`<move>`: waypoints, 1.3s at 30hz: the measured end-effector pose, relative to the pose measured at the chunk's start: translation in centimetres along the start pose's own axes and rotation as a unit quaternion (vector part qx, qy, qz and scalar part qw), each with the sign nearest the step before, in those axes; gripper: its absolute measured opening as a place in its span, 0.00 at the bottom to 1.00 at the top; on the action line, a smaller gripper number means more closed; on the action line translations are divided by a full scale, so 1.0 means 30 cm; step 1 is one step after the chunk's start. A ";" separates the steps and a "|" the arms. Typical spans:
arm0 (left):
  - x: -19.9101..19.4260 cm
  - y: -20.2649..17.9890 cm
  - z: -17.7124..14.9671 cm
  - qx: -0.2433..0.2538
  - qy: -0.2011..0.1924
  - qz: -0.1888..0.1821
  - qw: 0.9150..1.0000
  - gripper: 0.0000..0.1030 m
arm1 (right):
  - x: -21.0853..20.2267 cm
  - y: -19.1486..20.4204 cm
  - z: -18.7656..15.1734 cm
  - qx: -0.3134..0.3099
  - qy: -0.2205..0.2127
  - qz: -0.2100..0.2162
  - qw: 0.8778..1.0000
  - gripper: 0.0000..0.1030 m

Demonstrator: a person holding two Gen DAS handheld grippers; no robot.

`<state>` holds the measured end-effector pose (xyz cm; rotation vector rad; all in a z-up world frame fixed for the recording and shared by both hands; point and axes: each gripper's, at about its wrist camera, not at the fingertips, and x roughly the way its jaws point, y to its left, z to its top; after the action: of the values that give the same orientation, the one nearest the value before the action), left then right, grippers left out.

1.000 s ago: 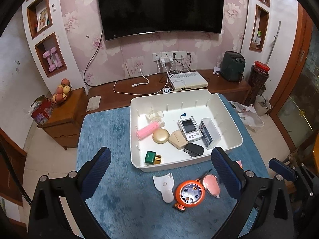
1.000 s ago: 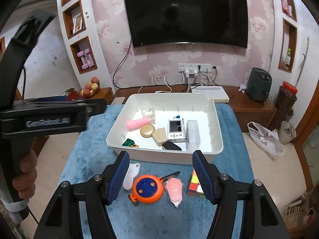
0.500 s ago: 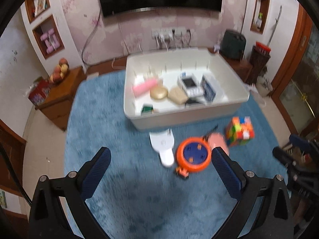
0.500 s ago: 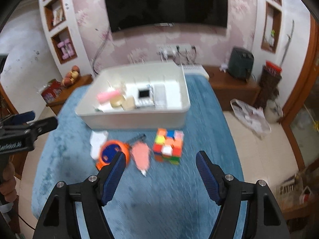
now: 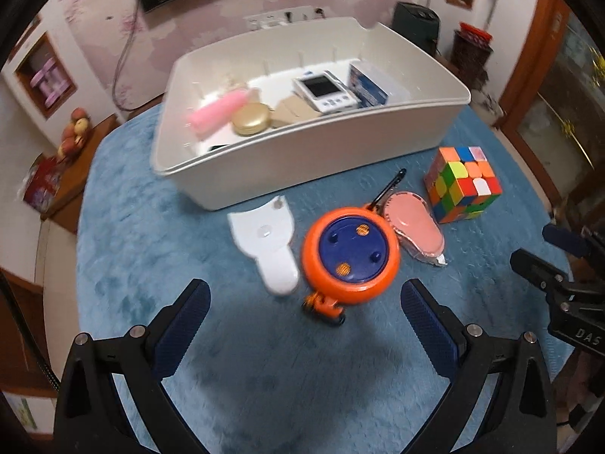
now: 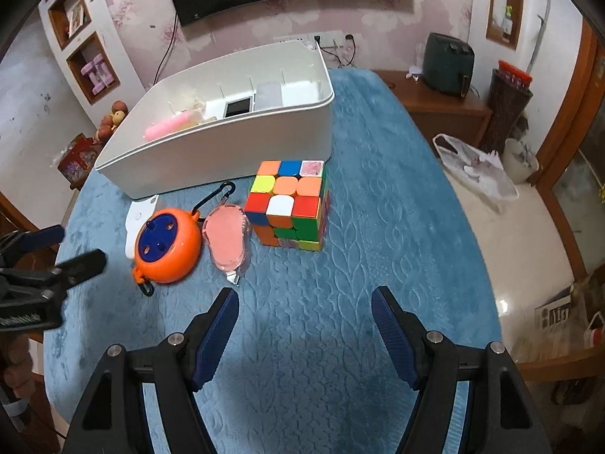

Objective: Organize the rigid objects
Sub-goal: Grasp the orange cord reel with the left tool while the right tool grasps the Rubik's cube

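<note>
Since both tongs gape empty | left gripper (image 5: 304,308) faces orange reel (image 5: 349,251) | right gripper (image 6: 305,312) faces cube (image 6: 289,204), white bin (image 6: 227,151) beyond

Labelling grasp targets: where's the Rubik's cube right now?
The Rubik's cube sits on the blue mat just outside the white bin, near its right corner, with the pink tape dispenser at its left.

Bare blue cloth (image 6: 378,204) lies open near and right of the puzzle cube (image 6: 289,204). Far behind it the white bin (image 6: 242,151) walls off passage. Left, the pink dispenser (image 6: 228,236), orange reel (image 6: 168,246) and white scraper (image 5: 268,242) crowd together, leaving narrow gaps.
</note>
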<state>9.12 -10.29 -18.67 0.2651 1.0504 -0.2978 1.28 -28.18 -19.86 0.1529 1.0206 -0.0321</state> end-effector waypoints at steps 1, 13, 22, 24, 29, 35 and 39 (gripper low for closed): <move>0.017 -0.009 0.009 0.007 0.001 -0.003 1.000 0.98 | 0.005 -0.002 0.007 0.003 -0.001 0.000 1.000 0.71; 0.157 -0.081 0.050 0.083 0.014 -0.020 0.996 0.98 | 0.123 0.030 0.143 0.034 -0.008 0.007 0.999 0.71; 0.203 -0.126 0.036 0.137 0.024 -0.027 0.990 0.97 | 0.222 0.060 0.175 0.038 0.013 -0.021 0.999 0.71; 0.212 -0.142 0.030 0.147 0.028 -0.025 0.988 0.90 | 0.237 0.060 0.177 0.039 0.017 -0.026 0.999 0.71; 0.219 -0.175 0.018 0.163 0.029 -0.016 0.986 0.81 | 0.269 0.059 0.182 0.040 0.023 -0.033 0.998 0.69; 0.222 -0.159 0.015 0.158 0.024 -0.029 0.987 0.80 | 0.276 0.055 0.177 0.037 0.025 -0.028 0.999 0.57; 0.219 -0.136 0.023 0.154 0.038 -0.030 0.987 0.80 | 0.258 0.047 0.170 0.042 0.020 -0.021 0.999 0.56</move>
<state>11.24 -15.08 -24.40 0.5259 1.0885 -0.5083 9.80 -27.18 -23.67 0.2088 1.0626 -0.1106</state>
